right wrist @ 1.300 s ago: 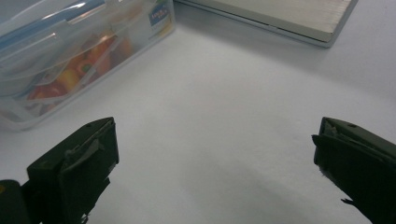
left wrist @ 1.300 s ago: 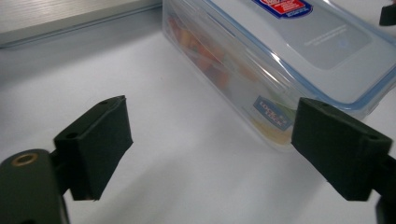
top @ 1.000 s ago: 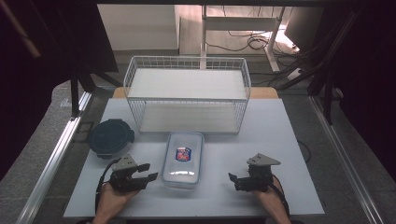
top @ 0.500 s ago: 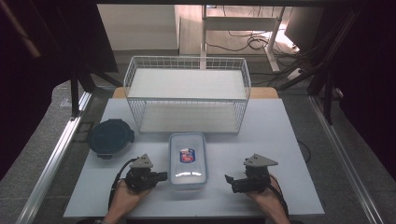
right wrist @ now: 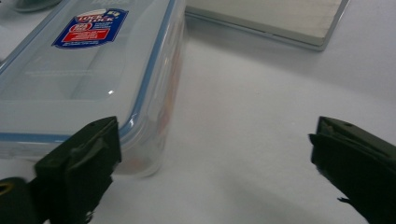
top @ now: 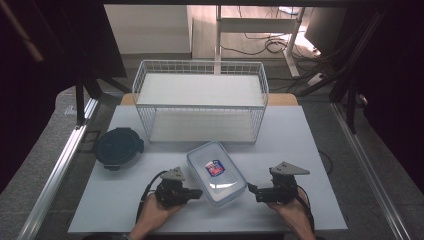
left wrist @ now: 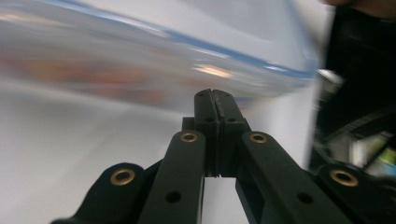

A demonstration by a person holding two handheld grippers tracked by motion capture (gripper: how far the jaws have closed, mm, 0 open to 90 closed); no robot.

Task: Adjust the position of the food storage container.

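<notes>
A clear rectangular food box (top: 216,172) with a blue-edged lid and a red and blue label lies skewed on the white table (top: 310,150). My left gripper (top: 199,194) is shut with nothing between its jaws, and its tips press against the box's near left wall. In the left gripper view the closed fingertips (left wrist: 212,95) meet the blurred box wall (left wrist: 140,60). My right gripper (top: 251,190) stands open just right of the box's near corner. In the right gripper view (right wrist: 215,163) the box (right wrist: 88,60) lies beside the left jaw, not between the jaws.
A white wire basket (top: 200,100) stands at the back of the table, its base edge (right wrist: 280,23) in the right gripper view. A dark round lidded container (top: 118,148) sits at the left. Cables trail from both grippers toward the near table edge.
My left hand has moved right up to the box with its jaws closing. The box has turned, its near end swinging right. The right hand has barely moved.
</notes>
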